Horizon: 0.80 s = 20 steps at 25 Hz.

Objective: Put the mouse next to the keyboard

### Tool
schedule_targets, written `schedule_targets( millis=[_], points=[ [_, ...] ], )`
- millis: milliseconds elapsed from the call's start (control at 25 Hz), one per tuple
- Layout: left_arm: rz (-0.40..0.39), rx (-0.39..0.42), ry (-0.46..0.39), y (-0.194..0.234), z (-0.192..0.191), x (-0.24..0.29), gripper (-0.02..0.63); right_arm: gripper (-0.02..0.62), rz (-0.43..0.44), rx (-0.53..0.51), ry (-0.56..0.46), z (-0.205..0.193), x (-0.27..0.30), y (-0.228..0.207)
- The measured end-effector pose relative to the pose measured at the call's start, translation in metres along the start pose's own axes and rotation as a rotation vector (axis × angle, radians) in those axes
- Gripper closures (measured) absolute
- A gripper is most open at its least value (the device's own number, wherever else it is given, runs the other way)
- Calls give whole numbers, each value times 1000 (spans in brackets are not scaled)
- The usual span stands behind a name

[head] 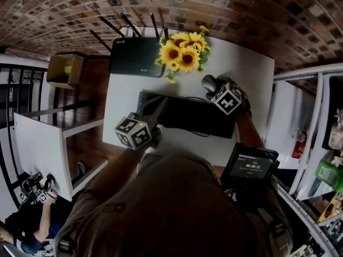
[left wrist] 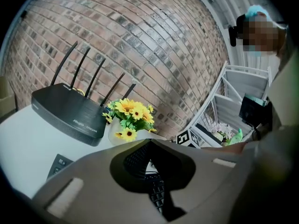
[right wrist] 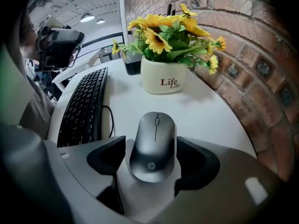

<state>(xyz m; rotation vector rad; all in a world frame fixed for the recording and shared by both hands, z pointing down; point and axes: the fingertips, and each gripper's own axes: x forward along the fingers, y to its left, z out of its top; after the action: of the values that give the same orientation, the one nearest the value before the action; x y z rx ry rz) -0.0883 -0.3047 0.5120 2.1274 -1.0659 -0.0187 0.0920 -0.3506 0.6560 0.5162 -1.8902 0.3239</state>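
The mouse [right wrist: 153,146] lies flat on the white table [right wrist: 210,115], its buttons pointing to 12 o'clock in the right gripper view and its rounded tail toward the camera. The right gripper [right wrist: 150,143] points steeply down over it with its jaws spread wide, one on each side of the mouse's rear half. A strip of bare table shows between the 9 o'clock jaw and the mouse. The 3 o'clock jaw stands just beside the mouse's edge, and contact there cannot be made out, so the mouse sits between the jaws without being clamped. In that same view the keyboard [right wrist: 84,108] runs along at 9 to 10 o'clock of the mouse, with a band of table and a loop of its cable [right wrist: 110,120] between them. A cream pot [right wrist: 163,80] of sunflowers [right wrist: 163,31] stands at 12 o'clock, well beyond the mouse. In the head view the mouse lies at about 1 o'clock from the keyboard's middle, near its far edge. The left gripper [left wrist: 150,141] is held nearly level above the keyboard's left part, at about 8 o'clock from the mouse and well apart from it. Its jaw tips meet with nothing between them. A black router [left wrist: 70,111] stands at 10 o'clock in the left gripper view.
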Motion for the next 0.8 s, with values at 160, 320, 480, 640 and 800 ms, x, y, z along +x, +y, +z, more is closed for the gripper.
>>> schedule_targets(
  millis=[160, 320, 480, 640, 800],
  points=[
    [9, -5, -3, 2, 1, -4, 606, 299, -3, 9, -3, 5, 2, -3],
    [7, -7, -6, 2, 1, -5, 606, 310, -11, 45, -21, 5, -2, -5],
    [-6, -3, 1, -2, 2, -2, 606, 311, -47, 90, -57, 6, -13, -12],
    [-40, 12, 19, -11, 1, 4, 606, 311, -90, 124, -75, -2, -27, -18],
    [-90, 32, 41, -25, -2, 13, 606, 311, -143, 194, -93, -20, -48, -20]
  ],
)
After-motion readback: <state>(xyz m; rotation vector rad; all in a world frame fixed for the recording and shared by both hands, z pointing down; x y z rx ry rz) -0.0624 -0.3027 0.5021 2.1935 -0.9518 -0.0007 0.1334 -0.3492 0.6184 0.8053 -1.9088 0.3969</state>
